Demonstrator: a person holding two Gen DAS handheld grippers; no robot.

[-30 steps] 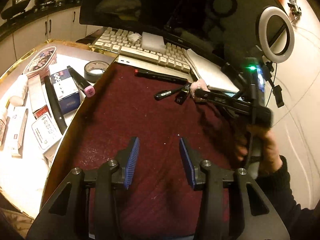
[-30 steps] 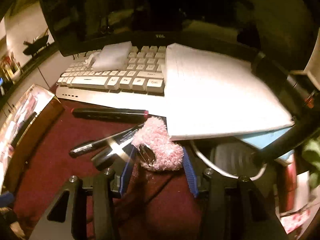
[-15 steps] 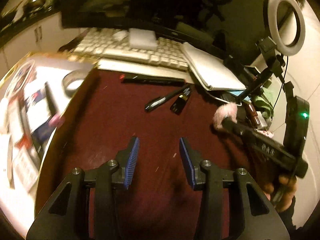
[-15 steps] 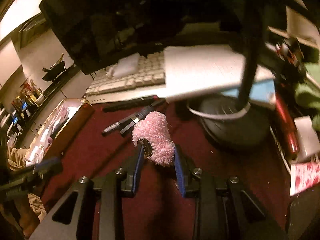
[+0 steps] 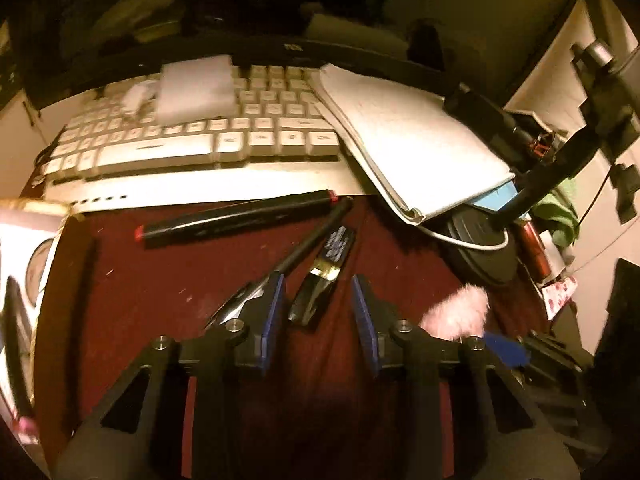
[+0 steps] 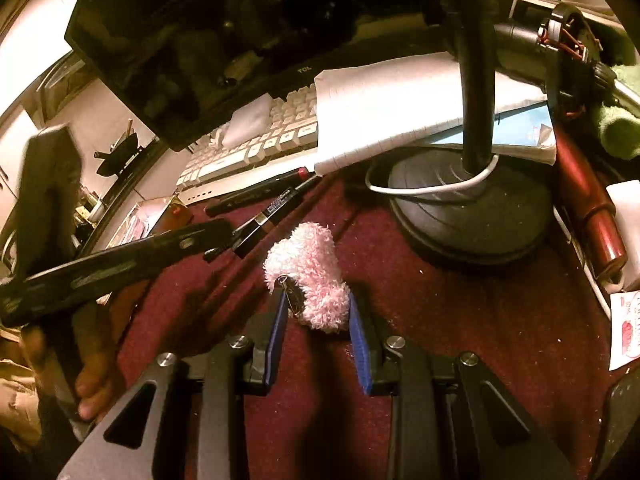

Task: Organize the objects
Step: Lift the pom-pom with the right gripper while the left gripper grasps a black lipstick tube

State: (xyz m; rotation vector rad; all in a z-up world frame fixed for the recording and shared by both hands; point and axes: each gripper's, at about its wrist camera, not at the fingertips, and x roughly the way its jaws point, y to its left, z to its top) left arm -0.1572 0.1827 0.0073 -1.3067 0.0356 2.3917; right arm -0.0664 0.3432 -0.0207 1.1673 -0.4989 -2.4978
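My right gripper [image 6: 316, 306] is shut on a fluffy pink keychain charm [image 6: 310, 270], held just above the dark red mat [image 6: 460, 320]; the charm also shows in the left wrist view [image 5: 456, 312]. My left gripper [image 5: 318, 292] is open and empty. Its fingers straddle a small black tube with a gold band [image 5: 324, 280] lying on the mat. A thin black pen [image 5: 304, 244] lies under the left finger. A long black marker with red ends [image 5: 236, 218] lies just beyond, along the keyboard's front edge.
A white keyboard [image 5: 192, 136] with a white block [image 5: 196, 88] on it sits under a dark monitor [image 6: 200, 40]. A notebook [image 5: 408, 140] overlaps its right end. A round black lamp base [image 6: 468, 208] stands right. A gold-rimmed tray [image 5: 24, 240] lies left.
My right gripper has closed on the pink charm, lifted it and carried it back to the right. My left gripper has moved forward over the pen and tube, still open.
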